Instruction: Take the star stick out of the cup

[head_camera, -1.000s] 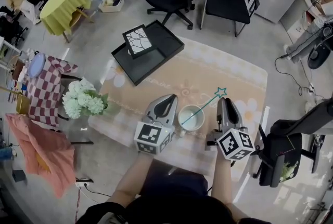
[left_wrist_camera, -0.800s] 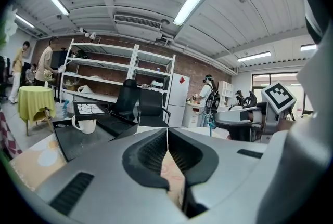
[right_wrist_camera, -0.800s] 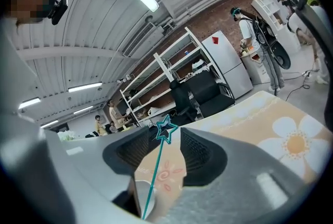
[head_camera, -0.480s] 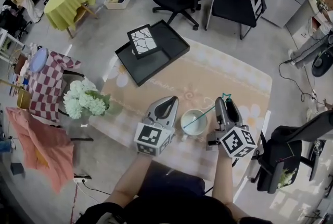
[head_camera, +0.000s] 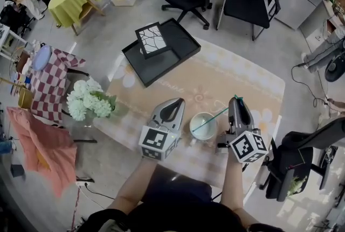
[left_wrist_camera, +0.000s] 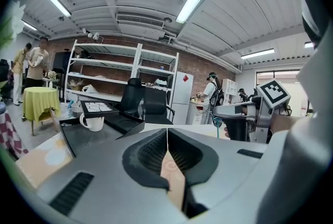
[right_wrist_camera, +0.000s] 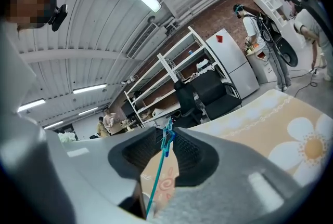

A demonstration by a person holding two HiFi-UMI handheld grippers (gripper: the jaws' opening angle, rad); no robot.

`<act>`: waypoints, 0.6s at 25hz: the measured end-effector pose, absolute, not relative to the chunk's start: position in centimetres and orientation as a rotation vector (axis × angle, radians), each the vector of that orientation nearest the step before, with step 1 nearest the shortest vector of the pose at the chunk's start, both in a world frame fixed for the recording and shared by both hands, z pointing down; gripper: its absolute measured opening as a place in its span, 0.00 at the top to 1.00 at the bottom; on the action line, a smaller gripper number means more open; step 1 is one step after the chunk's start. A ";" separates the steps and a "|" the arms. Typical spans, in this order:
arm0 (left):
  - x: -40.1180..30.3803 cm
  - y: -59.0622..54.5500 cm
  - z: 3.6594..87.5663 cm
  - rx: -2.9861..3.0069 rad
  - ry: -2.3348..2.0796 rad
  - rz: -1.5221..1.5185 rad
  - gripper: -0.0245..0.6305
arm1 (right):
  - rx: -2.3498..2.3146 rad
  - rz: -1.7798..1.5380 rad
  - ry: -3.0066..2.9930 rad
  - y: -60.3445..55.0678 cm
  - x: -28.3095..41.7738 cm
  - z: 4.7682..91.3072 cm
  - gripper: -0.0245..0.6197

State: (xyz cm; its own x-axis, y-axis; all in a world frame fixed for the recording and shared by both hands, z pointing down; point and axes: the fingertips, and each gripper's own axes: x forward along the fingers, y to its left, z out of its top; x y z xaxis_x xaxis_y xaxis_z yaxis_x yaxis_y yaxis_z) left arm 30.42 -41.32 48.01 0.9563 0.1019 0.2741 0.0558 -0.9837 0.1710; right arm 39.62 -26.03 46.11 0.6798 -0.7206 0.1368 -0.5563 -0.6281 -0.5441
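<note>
Right claw [head_camera: 235,99] has just been closing its jaws, and its tips now pinch the star stick [head_camera: 213,117] right at its teal star. Left claw [head_camera: 175,103] sits at 9 o'clock of the white cup [head_camera: 207,131], jaws pressed together with nothing between them. The stick's lower end stands inside the cup and leans out toward 2 o'clock. It looks thin, light and fairly stiff, so it probably swivels in a tip pinch. A hold on the shaft just under the star likely gives surer control. Drawing it out along its own lean should avoid tipping the cup. Farther off on the table [head_camera: 237,72], at 11 o'clock, lies a black tray [head_camera: 178,48], well apart.
</note>
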 end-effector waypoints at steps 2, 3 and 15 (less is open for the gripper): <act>30.3 -41.2 47.9 2.945 0.124 0.425 0.94 | -2.439 -0.469 0.980 -26.0 39.7 46.0 0.86; 30.3 -41.2 47.8 2.945 0.125 0.423 0.94 | -2.444 -0.468 0.976 -25.9 39.7 46.0 0.90; 29.4 -41.7 47.1 2.945 0.119 0.385 0.94 | -2.464 -0.393 0.941 -25.9 39.1 44.5 0.92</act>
State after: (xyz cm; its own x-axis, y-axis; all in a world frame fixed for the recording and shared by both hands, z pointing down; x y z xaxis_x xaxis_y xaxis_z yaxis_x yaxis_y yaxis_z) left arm 29.37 -41.74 47.08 0.9635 0.1005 0.2482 0.0568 -0.9825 0.1775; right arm 39.05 -25.88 44.54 0.7235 -0.6835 0.0963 -0.5487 -0.6542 -0.5206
